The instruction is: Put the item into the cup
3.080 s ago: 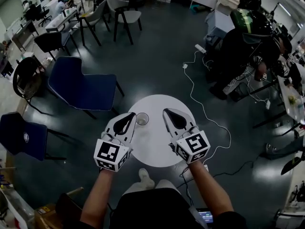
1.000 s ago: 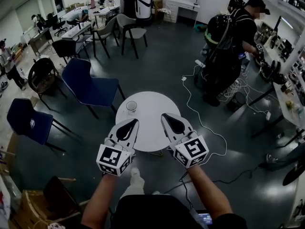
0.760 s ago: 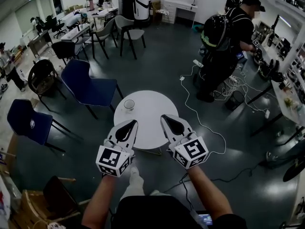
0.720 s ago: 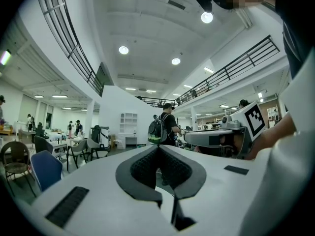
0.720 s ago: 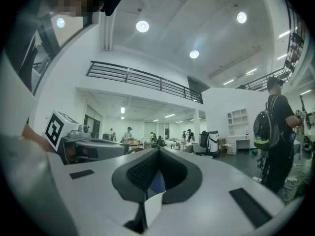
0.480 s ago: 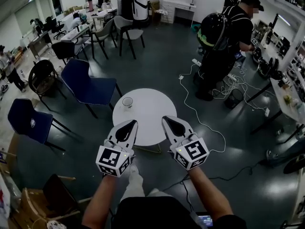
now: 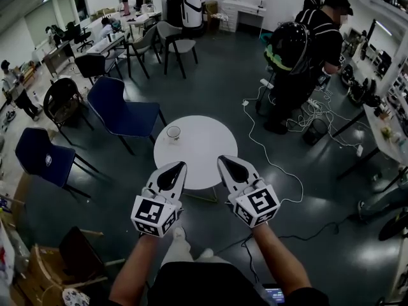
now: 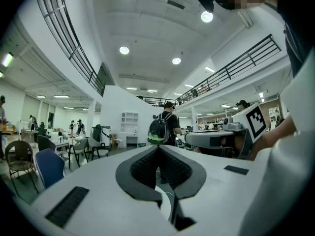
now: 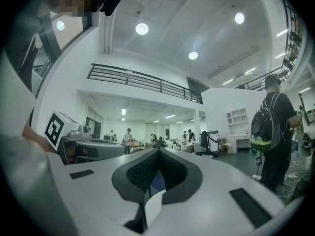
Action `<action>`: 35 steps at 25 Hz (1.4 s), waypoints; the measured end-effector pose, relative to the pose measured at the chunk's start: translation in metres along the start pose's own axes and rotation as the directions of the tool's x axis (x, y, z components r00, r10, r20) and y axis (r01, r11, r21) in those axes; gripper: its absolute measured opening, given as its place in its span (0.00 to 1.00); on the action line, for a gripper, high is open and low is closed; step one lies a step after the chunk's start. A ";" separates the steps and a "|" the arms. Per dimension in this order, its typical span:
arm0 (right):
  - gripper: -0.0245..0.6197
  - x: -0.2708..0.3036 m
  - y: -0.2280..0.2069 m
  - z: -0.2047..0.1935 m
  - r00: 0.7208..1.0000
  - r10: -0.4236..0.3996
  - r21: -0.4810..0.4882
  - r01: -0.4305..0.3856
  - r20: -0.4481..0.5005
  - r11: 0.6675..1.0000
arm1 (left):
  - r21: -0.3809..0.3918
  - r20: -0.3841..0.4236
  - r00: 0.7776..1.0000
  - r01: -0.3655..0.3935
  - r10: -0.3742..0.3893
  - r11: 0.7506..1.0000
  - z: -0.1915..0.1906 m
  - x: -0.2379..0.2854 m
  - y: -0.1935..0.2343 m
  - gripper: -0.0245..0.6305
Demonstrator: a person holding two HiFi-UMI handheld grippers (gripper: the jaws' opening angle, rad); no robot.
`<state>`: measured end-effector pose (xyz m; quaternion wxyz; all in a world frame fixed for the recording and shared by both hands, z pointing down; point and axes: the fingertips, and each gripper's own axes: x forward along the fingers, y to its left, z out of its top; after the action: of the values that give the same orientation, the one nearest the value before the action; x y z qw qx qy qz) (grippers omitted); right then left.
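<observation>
A small clear cup point(image 7: 173, 132) stands near the left rim of the round white table point(image 7: 204, 152); what is inside it is too small to tell. No loose item shows on the table. My left gripper point(image 7: 180, 165) and right gripper point(image 7: 222, 159) hover side by side over the table's near edge, both shut with nothing between the jaws. The cup lies ahead of the left gripper, well apart from it. In the left gripper view the left gripper point(image 8: 158, 149) points out at the room, and in the right gripper view so does the right gripper point(image 9: 158, 151); the cup is hidden in both.
Two blue chairs point(image 7: 122, 112) point(image 7: 44, 161) stand left of the table. A white cable point(image 7: 271, 146) snakes over the dark floor on the right. A person with a backpack point(image 7: 296, 56) stands at a bench point(image 7: 382, 116) far right. More chairs and desks point(image 7: 143, 40) fill the back.
The table and cup have drawn farther away and slightly up in the head view as I backed off. Both grippers have stayed shut and side by side.
</observation>
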<state>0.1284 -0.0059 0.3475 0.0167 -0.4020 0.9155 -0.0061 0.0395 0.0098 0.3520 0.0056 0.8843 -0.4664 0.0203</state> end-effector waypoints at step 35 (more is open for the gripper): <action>0.06 -0.007 0.112 0.016 0.999 -0.039 -0.018 0.039 -0.002 0.999 | -0.001 0.018 0.999 0.048 -0.048 0.999 0.017 -0.109 0.016 0.06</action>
<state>0.0514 0.0747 0.3288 0.0118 -0.4198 0.9075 0.0011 -0.0348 0.0903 0.3308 0.0025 0.8955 -0.4449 0.0120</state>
